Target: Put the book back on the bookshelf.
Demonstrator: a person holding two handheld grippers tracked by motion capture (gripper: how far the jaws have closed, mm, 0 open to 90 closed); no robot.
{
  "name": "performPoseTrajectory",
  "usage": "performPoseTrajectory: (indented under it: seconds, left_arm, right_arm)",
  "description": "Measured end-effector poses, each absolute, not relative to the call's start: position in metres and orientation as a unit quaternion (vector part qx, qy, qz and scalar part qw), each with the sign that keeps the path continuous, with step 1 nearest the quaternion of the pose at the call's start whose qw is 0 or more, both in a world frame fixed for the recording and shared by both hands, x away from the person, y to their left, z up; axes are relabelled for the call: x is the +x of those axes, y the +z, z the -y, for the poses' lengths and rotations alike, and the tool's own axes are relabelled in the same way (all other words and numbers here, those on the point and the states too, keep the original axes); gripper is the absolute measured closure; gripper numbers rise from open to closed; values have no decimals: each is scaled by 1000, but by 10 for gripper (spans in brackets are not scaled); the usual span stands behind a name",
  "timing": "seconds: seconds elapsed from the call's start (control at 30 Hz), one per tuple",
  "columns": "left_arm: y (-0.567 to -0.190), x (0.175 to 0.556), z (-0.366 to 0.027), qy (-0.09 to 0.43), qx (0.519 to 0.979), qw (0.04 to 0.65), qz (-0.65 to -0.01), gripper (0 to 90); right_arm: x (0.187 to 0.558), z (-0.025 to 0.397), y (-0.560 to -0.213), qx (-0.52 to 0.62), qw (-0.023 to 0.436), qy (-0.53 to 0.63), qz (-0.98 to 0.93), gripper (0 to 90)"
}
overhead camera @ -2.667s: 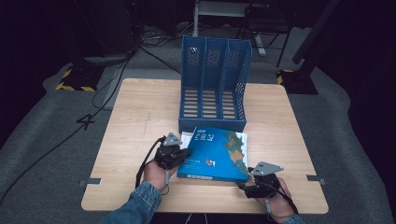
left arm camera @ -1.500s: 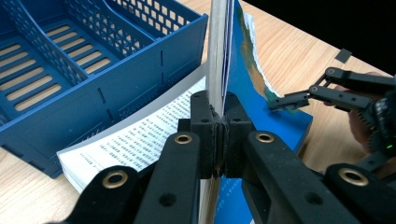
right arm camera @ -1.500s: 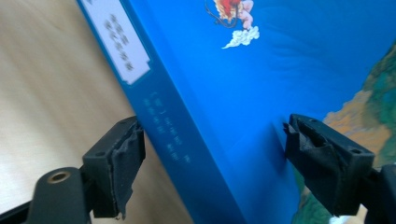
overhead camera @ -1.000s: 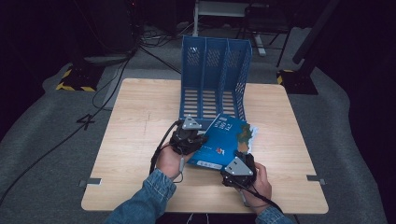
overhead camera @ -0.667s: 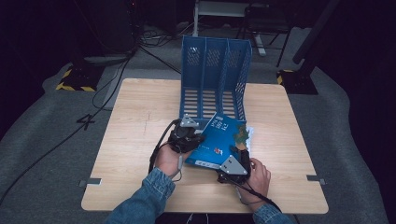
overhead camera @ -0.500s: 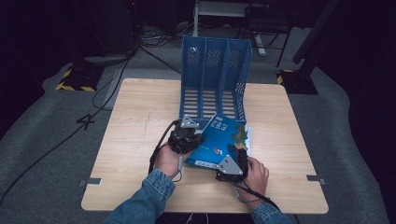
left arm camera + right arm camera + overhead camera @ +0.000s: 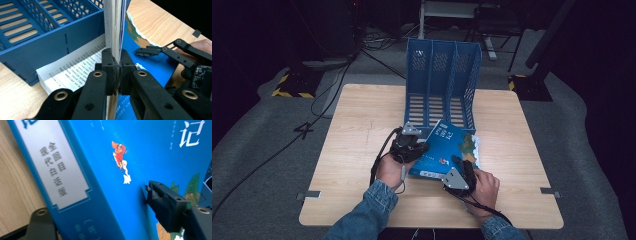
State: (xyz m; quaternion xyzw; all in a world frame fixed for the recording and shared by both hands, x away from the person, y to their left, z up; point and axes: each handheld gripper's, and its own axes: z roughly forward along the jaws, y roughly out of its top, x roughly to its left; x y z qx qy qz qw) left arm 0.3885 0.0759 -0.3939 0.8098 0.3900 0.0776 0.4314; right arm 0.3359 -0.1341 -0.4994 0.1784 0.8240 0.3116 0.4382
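With the left hand-held gripper [image 7: 117,72] clamped on the page edge and the right hand-held gripper [image 7: 100,225] straddling its spine, the thick blue paperback book [image 7: 443,150], tilted before the blue slotted plastic file rack [image 7: 443,80] on the wooden bench [image 7: 357,135], may slip or tear pages.

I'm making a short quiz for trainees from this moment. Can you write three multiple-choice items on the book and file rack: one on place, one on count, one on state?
1. Where is the blue book?
A. Inside the rack
B. In front of the rack, on the table
C. On the floor

2. How many compartments has the blue file rack?
A. Three
B. One
C. Five

3. How does the left tool stand?
A. Wide open, clear of the book
B. Lying loose on the table
C. Shut on some of the book's pages

Answers: 1 B, the high view shows it before the rack on the wooden table. 2 A, two dividers make three slots. 3 C, the left gripper view shows its jaws clamping a stack of pages by its edge.
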Motion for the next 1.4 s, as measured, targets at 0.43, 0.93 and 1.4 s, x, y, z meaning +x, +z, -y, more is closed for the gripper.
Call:
performPoseTrajectory:
  seconds: [0.43, 0.93, 1.4]
  left_arm:
    - [-404, 395, -93, 63, 788, 446, -420, 746]
    - [-399, 377, -138, 105, 742, 496, -440, 603]
    - [-438, 373, -172, 89, 748, 457, -473, 603]
  right_arm:
    - [321, 127, -485, 121, 485, 256, -827, 575]
    - [313, 136, -450, 181, 401, 319, -839, 619]
    - [318, 164, -401, 259, 320, 414, -812, 626]
